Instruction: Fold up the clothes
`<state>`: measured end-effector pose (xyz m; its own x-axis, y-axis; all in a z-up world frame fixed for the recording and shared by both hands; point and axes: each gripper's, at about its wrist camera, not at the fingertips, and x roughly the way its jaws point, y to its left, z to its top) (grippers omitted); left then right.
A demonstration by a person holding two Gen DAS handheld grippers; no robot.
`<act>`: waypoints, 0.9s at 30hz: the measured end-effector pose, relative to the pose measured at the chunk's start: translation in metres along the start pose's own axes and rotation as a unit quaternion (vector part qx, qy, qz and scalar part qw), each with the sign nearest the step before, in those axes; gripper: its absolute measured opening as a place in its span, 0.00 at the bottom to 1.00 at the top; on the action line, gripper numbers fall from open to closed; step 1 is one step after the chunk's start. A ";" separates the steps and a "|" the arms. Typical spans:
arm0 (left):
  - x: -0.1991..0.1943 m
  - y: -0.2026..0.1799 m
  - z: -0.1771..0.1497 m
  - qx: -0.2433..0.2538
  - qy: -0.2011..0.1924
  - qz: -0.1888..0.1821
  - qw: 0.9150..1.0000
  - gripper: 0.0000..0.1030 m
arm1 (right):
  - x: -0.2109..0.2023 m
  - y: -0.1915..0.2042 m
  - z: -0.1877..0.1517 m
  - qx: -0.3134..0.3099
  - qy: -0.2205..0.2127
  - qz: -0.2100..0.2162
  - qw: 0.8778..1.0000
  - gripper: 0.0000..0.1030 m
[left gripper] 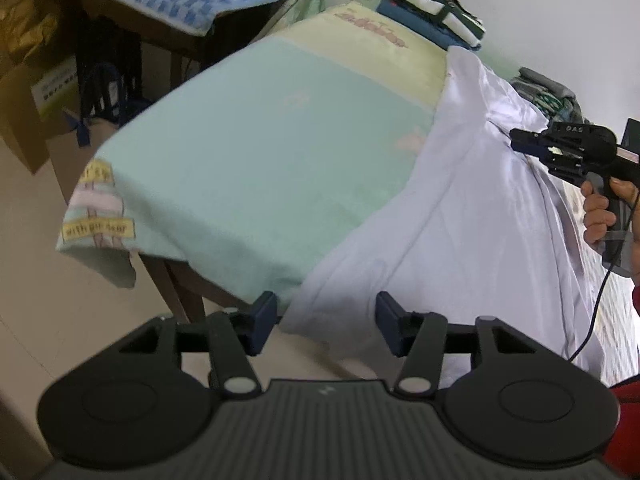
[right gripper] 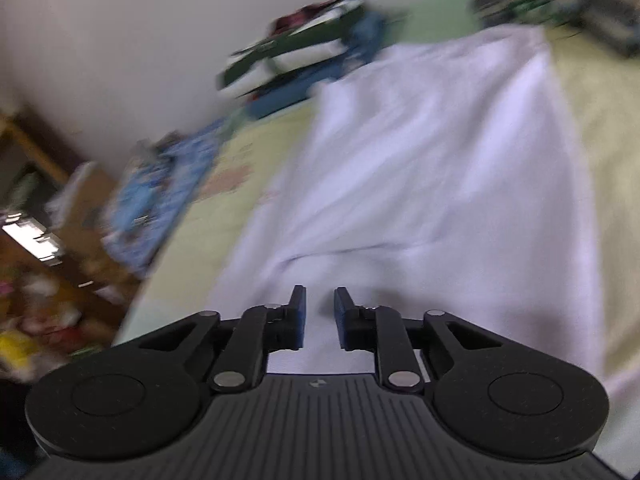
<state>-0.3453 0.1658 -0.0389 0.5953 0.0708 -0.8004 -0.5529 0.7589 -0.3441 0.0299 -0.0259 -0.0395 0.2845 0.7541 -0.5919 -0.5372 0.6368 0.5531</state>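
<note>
Left wrist view: the white garment (left gripper: 460,208) lies spread over the right part of a table covered by a pale green towel (left gripper: 256,152), its near edge hanging off the table's front. The left gripper (left gripper: 326,326) is released, jaws standing wide with nothing pressed between the pads, and sits just in front of that hanging hem. At the right edge, the right gripper (left gripper: 520,140), held in a hand (left gripper: 600,212), meets a raised ridge of the garment; its jaws look nearly together, and the cloth peaks at its tip, so it appears to pinch the fabric. Folded stacks (left gripper: 432,12) sit at the far end of the table.

Right wrist view: the picture is blurred. The right gripper (right gripper: 320,316) shows a narrow gap between its pads with white cloth running through it; I judge it clenched on a thin layer of the garment (right gripper: 420,160), though the contact itself is not sharp.

Assessment: the step in hand is taking the near hem with the left gripper. To do it well, bring both pads around the hem's edge, catch a single layer, clamp firmly before lifting, and keep the right side's pinch taut so the fold line stays straight. Risk: grabbing the towel along with the garment.
</note>
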 end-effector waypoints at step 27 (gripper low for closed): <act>-0.042 -0.060 -0.009 0.119 -0.035 0.018 0.992 0.00 | 0.038 -0.002 0.013 0.119 -0.010 0.010 0.993 0.11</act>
<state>-0.3426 0.1117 0.0113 0.6221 0.1391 -0.7704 -0.4262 0.8857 -0.1842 0.0521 0.0040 -0.0552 0.2921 0.7684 -0.5695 -0.3412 0.6400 0.6885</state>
